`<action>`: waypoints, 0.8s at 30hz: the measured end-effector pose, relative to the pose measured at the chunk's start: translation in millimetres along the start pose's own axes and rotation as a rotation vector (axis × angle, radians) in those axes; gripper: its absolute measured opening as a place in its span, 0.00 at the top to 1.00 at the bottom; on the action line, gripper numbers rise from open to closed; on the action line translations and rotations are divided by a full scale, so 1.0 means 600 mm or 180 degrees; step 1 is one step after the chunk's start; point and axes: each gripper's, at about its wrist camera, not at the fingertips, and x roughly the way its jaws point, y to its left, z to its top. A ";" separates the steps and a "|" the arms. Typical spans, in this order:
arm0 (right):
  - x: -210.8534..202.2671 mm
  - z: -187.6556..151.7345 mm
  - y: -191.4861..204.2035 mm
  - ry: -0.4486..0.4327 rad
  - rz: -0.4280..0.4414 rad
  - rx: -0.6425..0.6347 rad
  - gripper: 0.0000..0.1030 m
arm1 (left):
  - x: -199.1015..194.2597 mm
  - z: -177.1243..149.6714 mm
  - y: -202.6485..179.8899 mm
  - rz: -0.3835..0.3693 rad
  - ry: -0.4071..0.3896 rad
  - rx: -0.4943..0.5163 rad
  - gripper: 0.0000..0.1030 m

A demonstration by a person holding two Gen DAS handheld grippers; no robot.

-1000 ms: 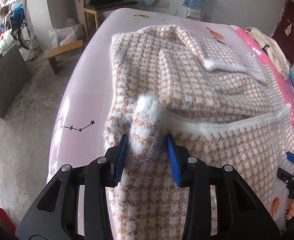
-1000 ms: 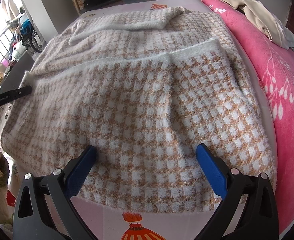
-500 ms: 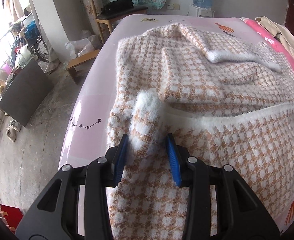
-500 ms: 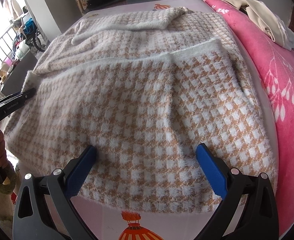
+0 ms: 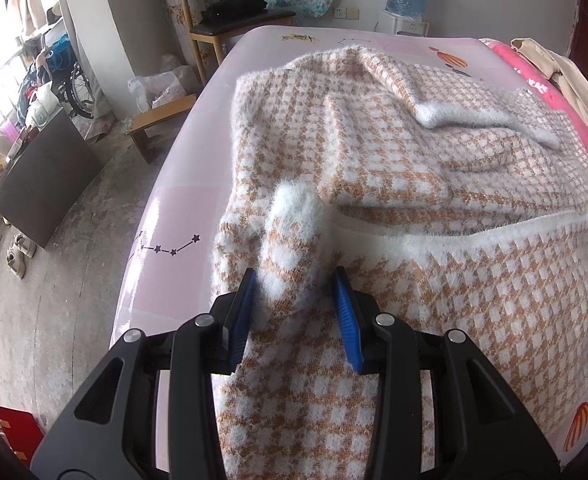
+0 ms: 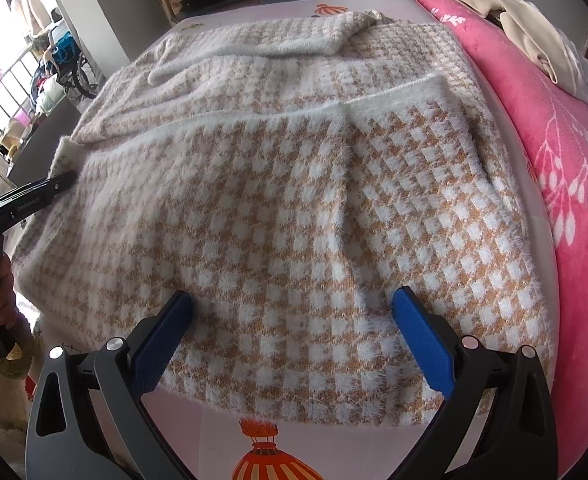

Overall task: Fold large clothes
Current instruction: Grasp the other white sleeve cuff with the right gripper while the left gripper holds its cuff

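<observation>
My left claw (image 5: 295,300) is clenched on a bunched fold of the fuzzy checked sweater (image 6: 294,208), which lies spread across the pink bed (image 5: 174,216). My right claw (image 6: 294,332) hangs released over the sweater's near hem, its pads wide apart.

The sweater (image 6: 294,200) is fuzzy tan-and-white houndstooth with plain white trim. The bed sheet (image 5: 182,216) is pale pink, printed with dark star constellations and orange lanterns. A hot-pink blanket (image 6: 565,184) carries white branch prints. Both grippers have blue pads (image 6: 421,340) on black frames.
</observation>
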 end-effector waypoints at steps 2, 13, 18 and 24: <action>0.000 0.001 -0.001 0.0006 0.0010 0.0006 0.06 | 0.000 0.000 0.001 0.0003 -0.0004 0.0002 0.64; -0.011 0.000 -0.011 0.0005 0.0171 -0.0041 0.06 | 0.001 0.000 0.001 0.0003 -0.0014 0.0018 0.64; -0.049 0.016 -0.046 -0.0153 0.0204 0.0076 0.06 | 0.000 -0.002 0.000 0.0007 -0.0027 0.0041 0.64; -0.079 0.062 -0.096 -0.0529 0.0071 0.0095 0.06 | 0.001 -0.001 -0.004 0.0025 -0.0028 0.0067 0.64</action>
